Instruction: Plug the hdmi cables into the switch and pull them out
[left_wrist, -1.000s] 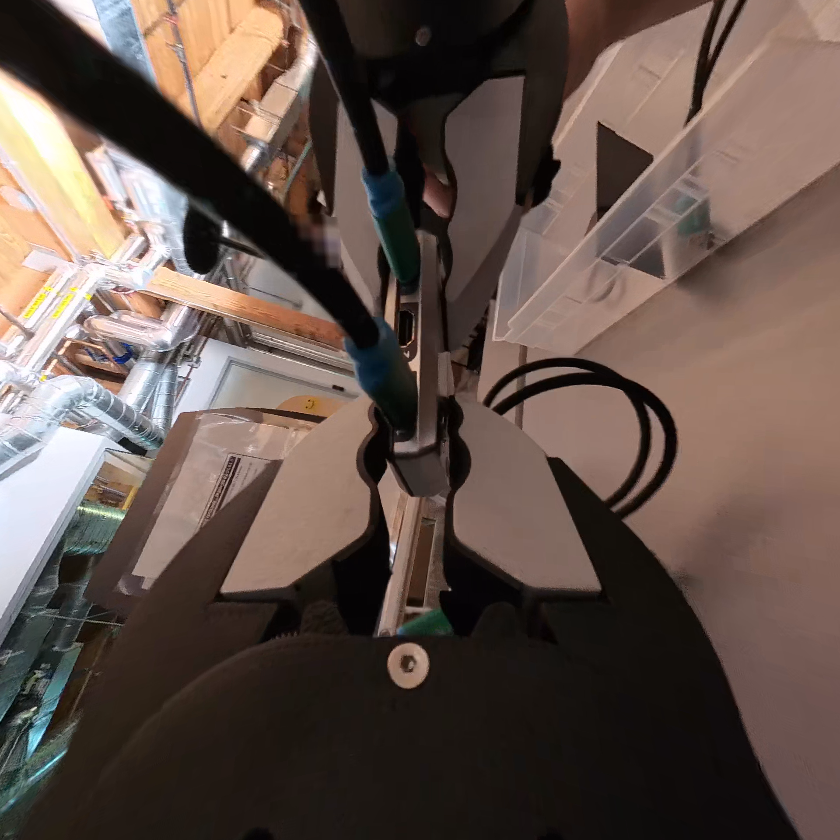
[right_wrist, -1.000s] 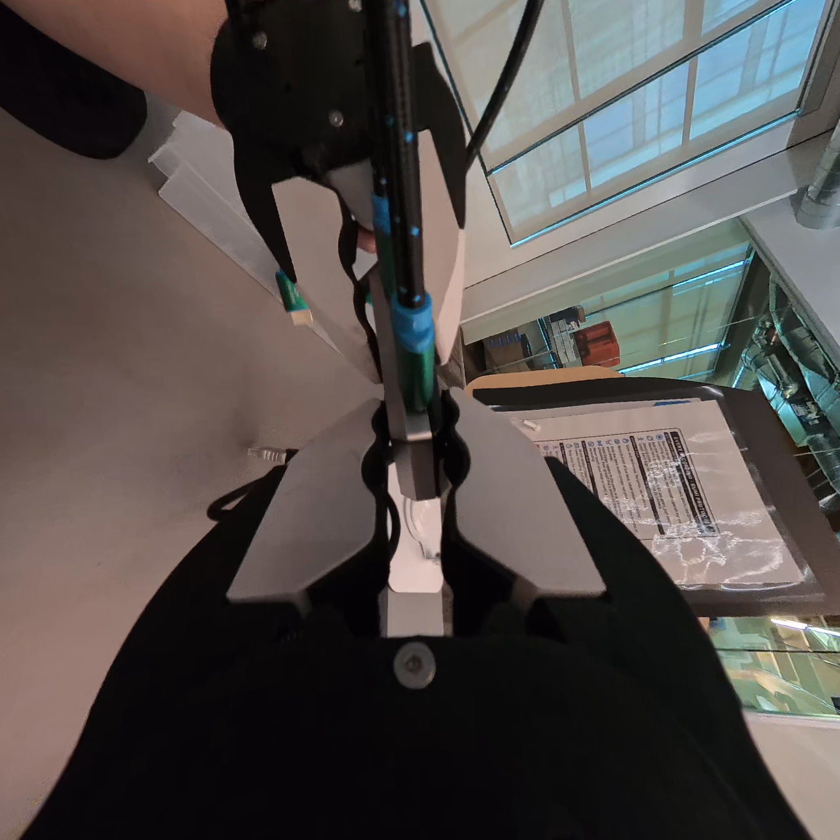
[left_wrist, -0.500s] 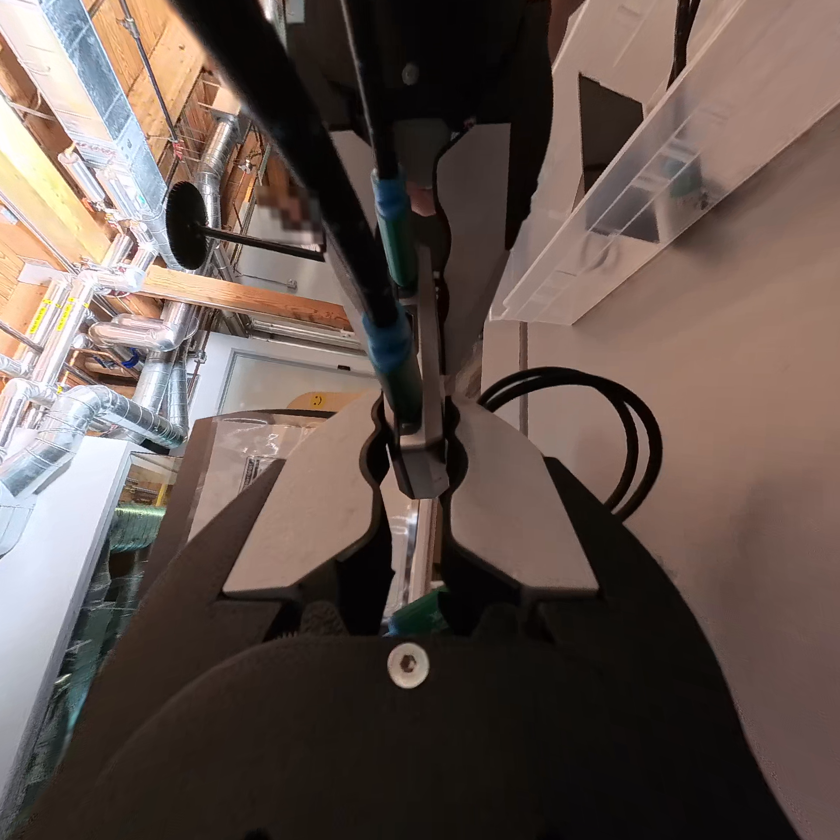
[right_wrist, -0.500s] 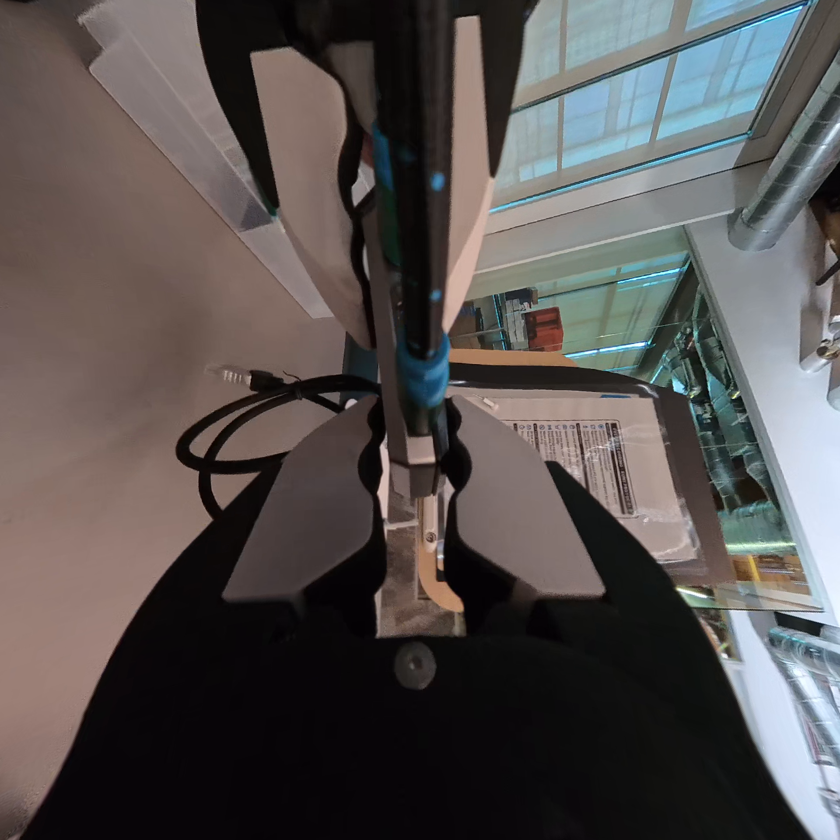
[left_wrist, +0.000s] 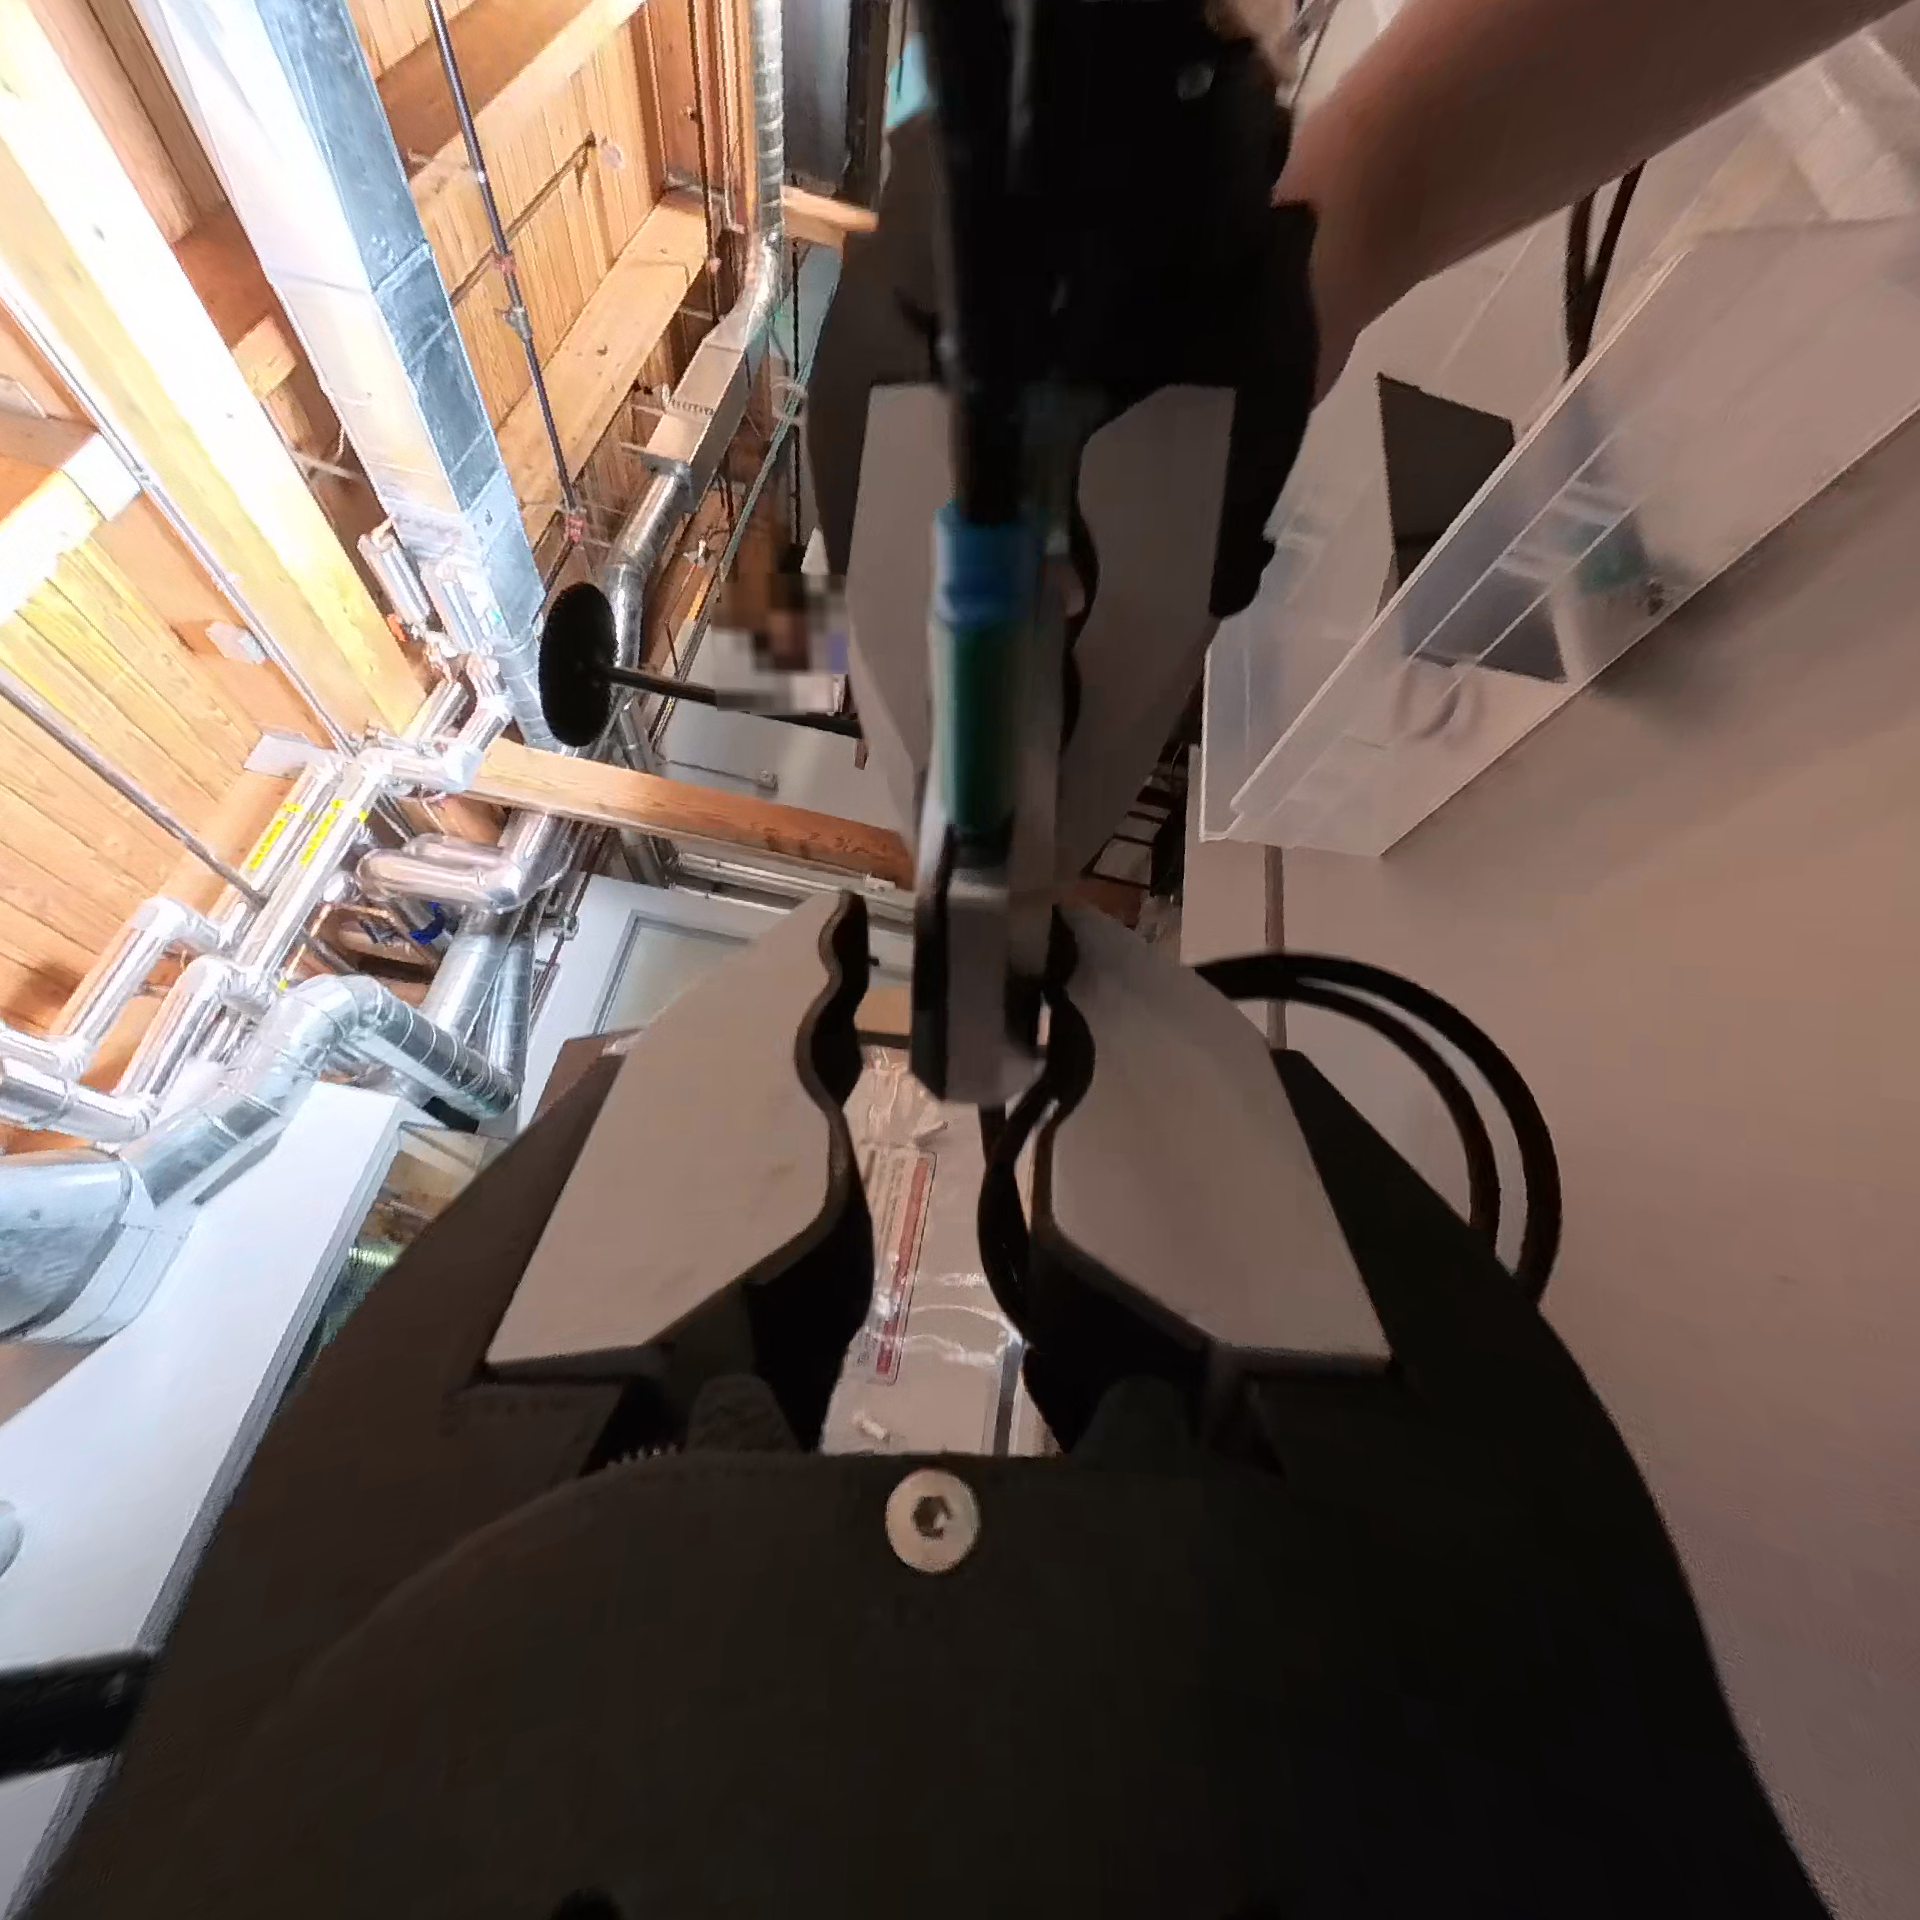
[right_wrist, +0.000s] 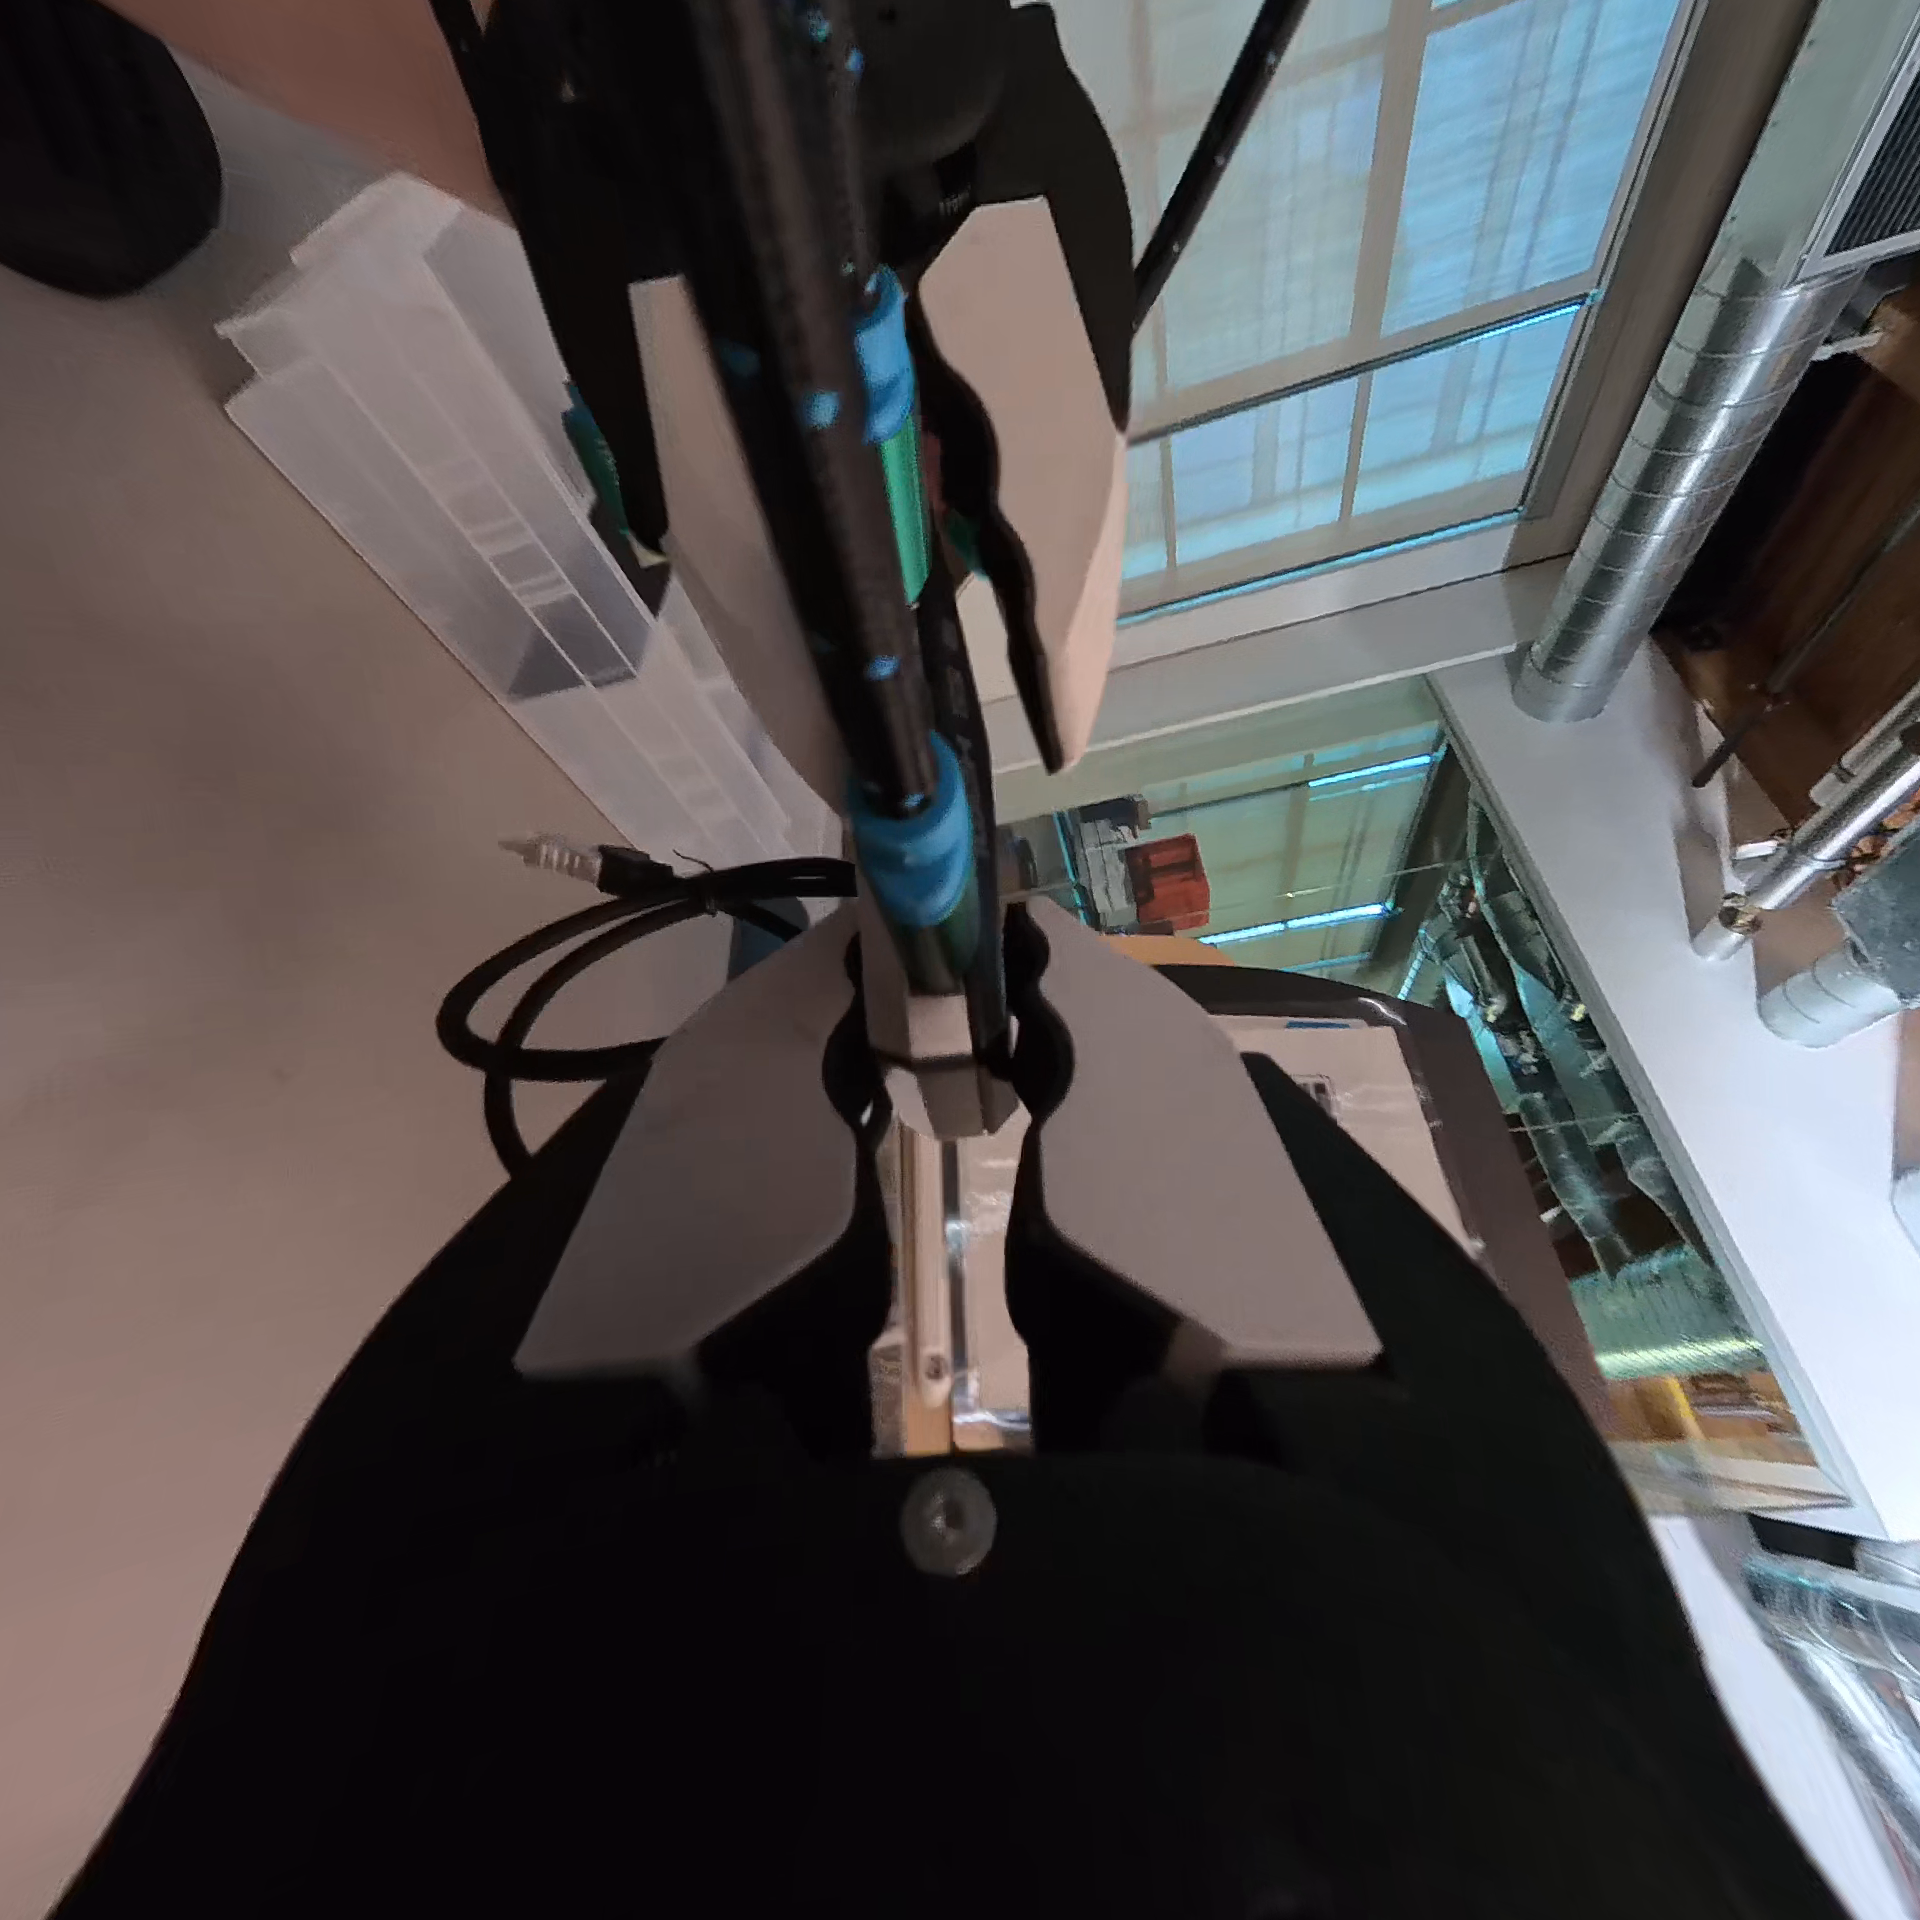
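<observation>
The HDMI switch (left_wrist: 966, 987) is a thin grey metal box seen edge-on, held in the air between my two grippers. My left gripper (left_wrist: 951, 966) is open: its left finger (left_wrist: 727, 1091) stands clear of the switch, while the right finger is beside it. A black HDMI cable with a green-and-blue plug (left_wrist: 977, 644) sits in the switch. My right gripper (right_wrist: 940, 997) is shut on the other end of the switch (right_wrist: 945, 1081). Two green-and-blue plugs (right_wrist: 914, 862) show there. The left gripper's spread fingers (right_wrist: 1070, 499) show at the top.
A coiled black cable (left_wrist: 1455, 1091) lies on the beige table (left_wrist: 1662, 1247); it also shows in the right wrist view (right_wrist: 540, 997). A clear plastic organiser box (left_wrist: 1507, 623) stands behind it. A dark board with a laminated sheet (right_wrist: 1351, 1060) lies past the switch.
My left gripper's jaws have opened and let go of the switch. The right gripper stays shut on it. Both views have swung a little.
</observation>
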